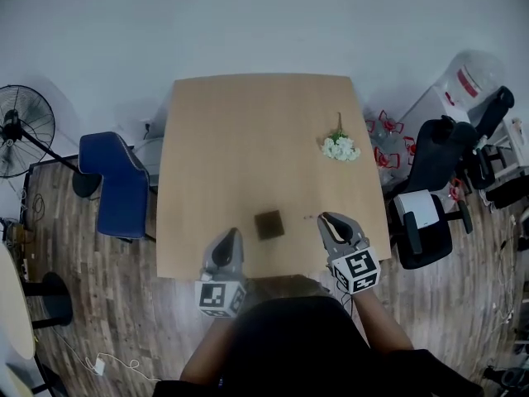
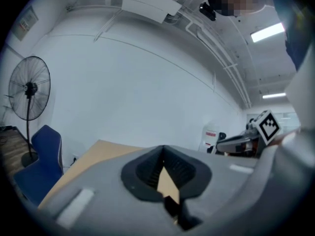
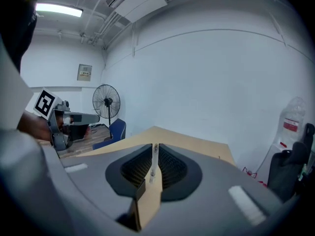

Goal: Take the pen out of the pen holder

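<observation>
The pen holder (image 1: 269, 224), a small dark square box, stands on the wooden table (image 1: 248, 131) near its front edge. My right gripper (image 1: 328, 222) hovers just right of it. In the right gripper view this gripper (image 3: 154, 147) is shut on a thin white pen (image 3: 153, 165) that stands upright between the jaws. My left gripper (image 1: 228, 245) hangs just left of the holder at the table's front edge. In the left gripper view its jaws (image 2: 163, 150) meet at the tips with nothing between them.
A bunch of white flowers (image 1: 340, 147) lies at the table's right side. A blue chair (image 1: 120, 184) and a standing fan (image 1: 21, 135) are on the left. Black office chairs (image 1: 434, 180) and red clutter crowd the right side.
</observation>
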Demonstrator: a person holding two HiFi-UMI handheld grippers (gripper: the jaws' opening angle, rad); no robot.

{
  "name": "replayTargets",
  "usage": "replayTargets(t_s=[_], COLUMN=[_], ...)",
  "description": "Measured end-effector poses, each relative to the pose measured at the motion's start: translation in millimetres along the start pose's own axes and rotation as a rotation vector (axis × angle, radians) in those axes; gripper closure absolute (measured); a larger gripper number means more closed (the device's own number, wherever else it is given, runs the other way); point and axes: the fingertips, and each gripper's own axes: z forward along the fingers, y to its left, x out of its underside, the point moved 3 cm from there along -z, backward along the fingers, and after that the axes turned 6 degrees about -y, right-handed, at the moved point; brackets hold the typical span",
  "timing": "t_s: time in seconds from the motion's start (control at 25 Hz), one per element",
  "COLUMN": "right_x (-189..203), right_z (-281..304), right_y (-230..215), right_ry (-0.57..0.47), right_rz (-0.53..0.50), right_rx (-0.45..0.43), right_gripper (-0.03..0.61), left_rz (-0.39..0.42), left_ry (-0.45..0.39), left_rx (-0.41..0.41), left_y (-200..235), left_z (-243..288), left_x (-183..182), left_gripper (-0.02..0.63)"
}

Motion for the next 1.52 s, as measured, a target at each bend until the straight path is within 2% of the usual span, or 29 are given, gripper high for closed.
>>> replayTargets(t_s=[0.2, 0.56, 1.08, 1.52], right_x=[-4, -1, 4, -1], right_z=[-12, -20, -12, -6], right_y=[-37, -87, -120, -123], right_ry=[-0.041, -0.089, -0.102, -0.115], right_rz=[0.005, 0.032, 0.030, 0.030], right_rx=[0.032, 0.076, 0.106, 0.117], right_gripper=[0.537, 0.537, 0.538, 0.538], left_rz=[0.018, 0.053, 0.068, 0.076], left_ry=[-0.013, -0.020, -0.012, -0.010], left_rx=[-0.040, -0.064, -0.088, -0.087], left_y=[-16, -30, -31, -24], left_z=[14, 50, 74, 83], left_x=[-5, -9, 1, 8], left_gripper=[0.611, 0.611, 0.611, 0.611])
